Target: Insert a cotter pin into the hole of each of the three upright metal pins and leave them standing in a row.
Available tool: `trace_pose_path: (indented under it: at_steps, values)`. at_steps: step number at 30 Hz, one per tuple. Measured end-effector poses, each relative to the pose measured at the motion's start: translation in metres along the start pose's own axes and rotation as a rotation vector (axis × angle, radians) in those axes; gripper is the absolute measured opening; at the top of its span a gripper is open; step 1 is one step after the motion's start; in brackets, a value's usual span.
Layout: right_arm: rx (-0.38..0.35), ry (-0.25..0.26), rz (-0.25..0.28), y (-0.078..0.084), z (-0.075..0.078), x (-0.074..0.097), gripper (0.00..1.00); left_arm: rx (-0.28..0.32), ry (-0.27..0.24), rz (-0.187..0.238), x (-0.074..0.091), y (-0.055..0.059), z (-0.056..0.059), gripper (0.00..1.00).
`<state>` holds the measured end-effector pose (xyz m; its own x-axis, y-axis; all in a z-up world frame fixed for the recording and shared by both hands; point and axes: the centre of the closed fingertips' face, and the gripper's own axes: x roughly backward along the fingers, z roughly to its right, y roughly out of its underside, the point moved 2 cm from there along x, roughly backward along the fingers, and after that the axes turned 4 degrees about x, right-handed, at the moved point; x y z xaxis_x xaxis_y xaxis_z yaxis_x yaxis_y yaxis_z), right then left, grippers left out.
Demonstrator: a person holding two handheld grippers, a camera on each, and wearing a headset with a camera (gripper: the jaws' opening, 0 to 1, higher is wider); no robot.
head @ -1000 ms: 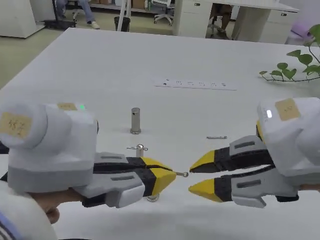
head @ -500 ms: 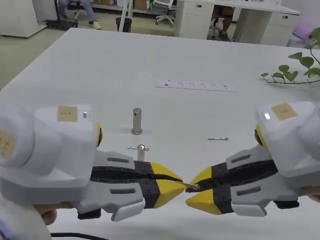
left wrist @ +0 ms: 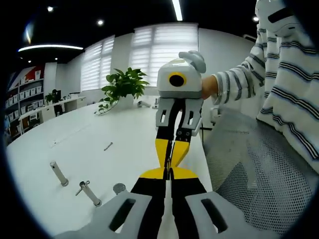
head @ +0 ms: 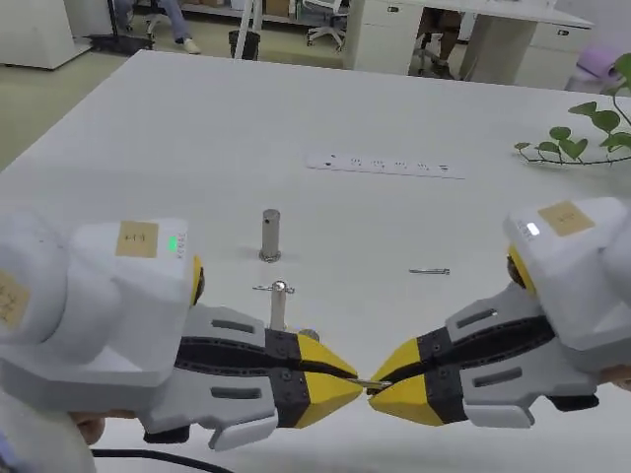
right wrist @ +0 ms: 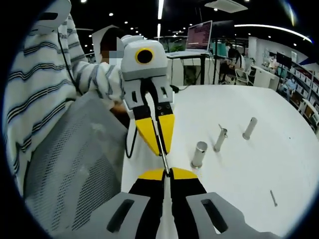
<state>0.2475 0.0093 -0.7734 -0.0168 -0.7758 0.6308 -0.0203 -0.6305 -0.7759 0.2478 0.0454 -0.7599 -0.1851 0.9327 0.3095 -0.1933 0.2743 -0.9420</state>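
Your left gripper [head: 351, 383] and right gripper [head: 379, 385] have yellow tips, black jaws and pale grey shells. The cotter pin [right wrist: 161, 148] and the upright pin [head: 270, 235] are silver, the table [head: 296, 108] white. At upper right the plant [head: 582, 138] is green. Your sleeve [left wrist: 234, 84] is white with dark stripes.

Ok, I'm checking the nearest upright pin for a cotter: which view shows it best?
The right gripper view: the nearest upright pin stands whole and unobstructed. The head view shows its top behind the left claw; the left gripper view shows its top too.

Three upright silver pins [head: 269, 235] in a row, middle pin [head: 278, 307] holding a cotter pin [head: 263, 290], loose cotter pin [head: 429, 271] flat right of it
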Motion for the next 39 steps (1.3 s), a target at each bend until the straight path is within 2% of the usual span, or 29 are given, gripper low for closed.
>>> trace_pose_path:
  at_steps: [5,10,22,27,29,31,32,34,37,39]
  values:
    - [0.017,-0.044,-0.006,-0.001,-0.006,0.000,0.05,-0.038,0.028,-0.052,-0.001,0.006,0.004,0.00]
    - [0.019,-0.054,-0.023,0.001,-0.009,-0.001,0.04,-0.050,0.043,-0.073,-0.002,0.008,0.006,0.01]
    - [0.011,-0.021,0.022,-0.001,-0.002,0.000,0.03,-0.047,0.022,-0.050,0.000,0.005,0.000,0.02]
    - [-0.015,0.010,0.047,-0.002,0.007,0.000,0.03,-0.035,0.003,-0.028,0.001,0.004,-0.003,0.18]
    - [-0.020,0.026,0.048,-0.001,0.011,0.001,0.03,-0.032,-0.019,-0.044,0.001,0.008,-0.007,0.23]
    - [-0.025,0.045,0.048,0.001,0.016,0.003,0.03,-0.036,-0.042,-0.041,0.002,0.009,-0.011,0.27]
    - [-0.030,0.050,0.050,0.001,0.018,0.004,0.03,-0.020,-0.066,-0.026,0.004,0.009,-0.016,0.28]
    - [-0.041,0.068,0.055,0.003,0.023,0.005,0.03,-0.044,-0.128,-0.002,0.009,0.005,-0.027,0.31]
    - [-0.044,0.089,0.047,0.007,0.028,0.006,0.03,-0.026,-0.157,0.016,0.013,0.004,-0.035,0.35]
    - [-0.050,0.096,0.043,0.010,0.031,0.006,0.03,-0.023,-0.187,0.006,0.015,0.007,-0.042,0.36]
